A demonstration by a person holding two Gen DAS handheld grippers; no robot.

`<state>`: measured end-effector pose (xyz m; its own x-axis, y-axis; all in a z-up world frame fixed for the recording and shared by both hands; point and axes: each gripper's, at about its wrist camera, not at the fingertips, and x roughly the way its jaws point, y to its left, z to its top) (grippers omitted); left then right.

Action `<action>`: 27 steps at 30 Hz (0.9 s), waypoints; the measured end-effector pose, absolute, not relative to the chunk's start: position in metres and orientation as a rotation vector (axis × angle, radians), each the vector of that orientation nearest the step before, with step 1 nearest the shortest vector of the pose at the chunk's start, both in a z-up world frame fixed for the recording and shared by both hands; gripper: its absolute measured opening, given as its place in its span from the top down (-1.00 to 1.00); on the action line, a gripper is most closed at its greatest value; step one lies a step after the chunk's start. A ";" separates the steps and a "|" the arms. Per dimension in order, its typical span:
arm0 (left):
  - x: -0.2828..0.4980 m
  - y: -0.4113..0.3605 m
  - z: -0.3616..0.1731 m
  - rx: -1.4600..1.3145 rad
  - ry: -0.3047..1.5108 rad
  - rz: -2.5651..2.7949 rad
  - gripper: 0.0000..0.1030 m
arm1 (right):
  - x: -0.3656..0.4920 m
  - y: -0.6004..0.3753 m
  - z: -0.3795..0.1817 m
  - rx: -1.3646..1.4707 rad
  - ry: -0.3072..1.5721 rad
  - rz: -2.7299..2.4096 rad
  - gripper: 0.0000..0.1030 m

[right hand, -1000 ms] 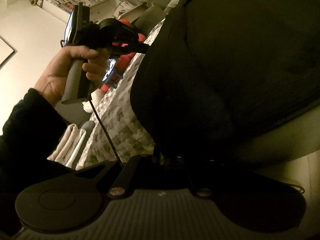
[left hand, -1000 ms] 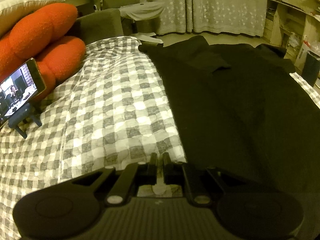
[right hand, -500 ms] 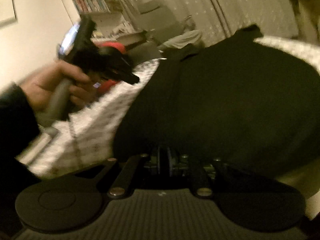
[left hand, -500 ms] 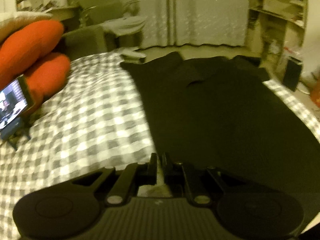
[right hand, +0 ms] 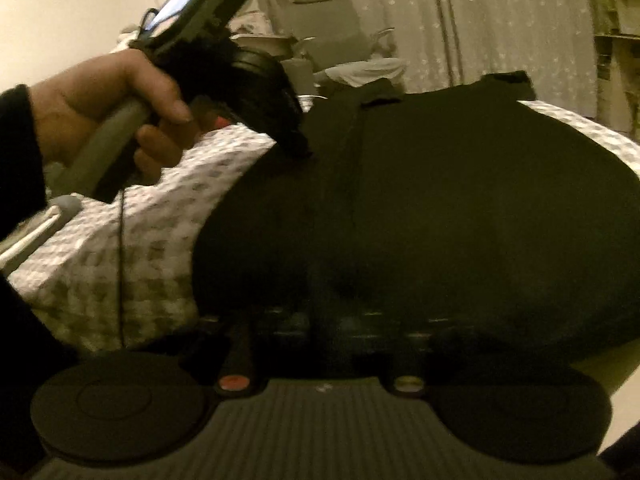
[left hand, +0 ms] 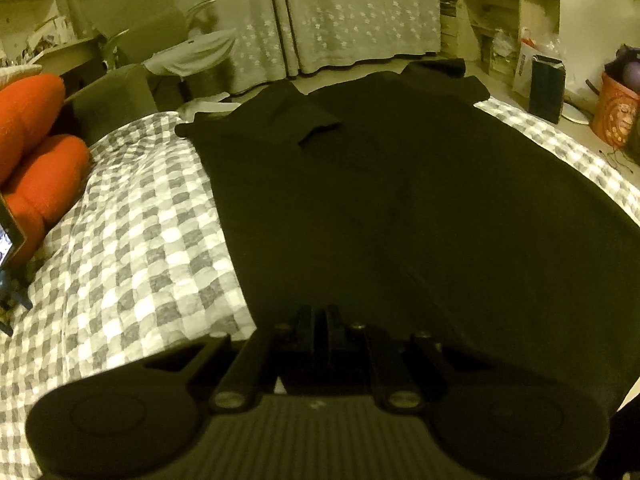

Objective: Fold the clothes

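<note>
Garment (left hand: pixel 400 200) lay flat on checked cover (left hand: pixel 140 220), sleeve already turned in at its far-L corner.

L tongs (left hand: pixel 316 320) were pressed together at garment's near-L edge. Couldn't tell if cloth was in them.

R tongs (right hand: pixel 324 320) were closing, nearly together, at garment's near hem. It was too dark to see a pinch.

Risks, my guess:
- Grip thin or empty, so hem would slip on lift.
- Cover caught w/ cloth, so bedding would drag.
- Uneven pull, so turned-in sleeve would flop out.

Cable (right hand: pixel 121 260) hung from my L hand (right hand: pixel 100 112), just L of garment, and could snag. Cushions (left hand: pixel 36 168) and phone (left hand: pixel 8 236) sat well L of garment, out of the way.
</note>
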<state>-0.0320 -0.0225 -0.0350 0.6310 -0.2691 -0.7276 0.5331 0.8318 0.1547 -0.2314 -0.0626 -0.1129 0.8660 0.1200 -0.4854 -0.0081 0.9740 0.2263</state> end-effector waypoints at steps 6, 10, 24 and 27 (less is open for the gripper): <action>-0.032 -0.021 -0.035 0.368 0.770 -0.471 0.88 | -0.240 -0.084 -0.112 0.361 0.512 0.020 0.92; -0.033 -0.021 -0.035 0.372 0.771 -0.472 0.88 | -0.241 -0.091 -0.112 0.422 0.530 0.018 0.93; -0.033 -0.020 -0.034 0.372 0.778 -0.476 0.88 | -0.230 -0.092 -0.113 0.393 0.668 0.043 0.76; -0.032 -0.020 -0.034 0.369 0.781 -0.474 0.88 | -0.225 -0.092 -0.118 0.354 0.715 0.000 0.76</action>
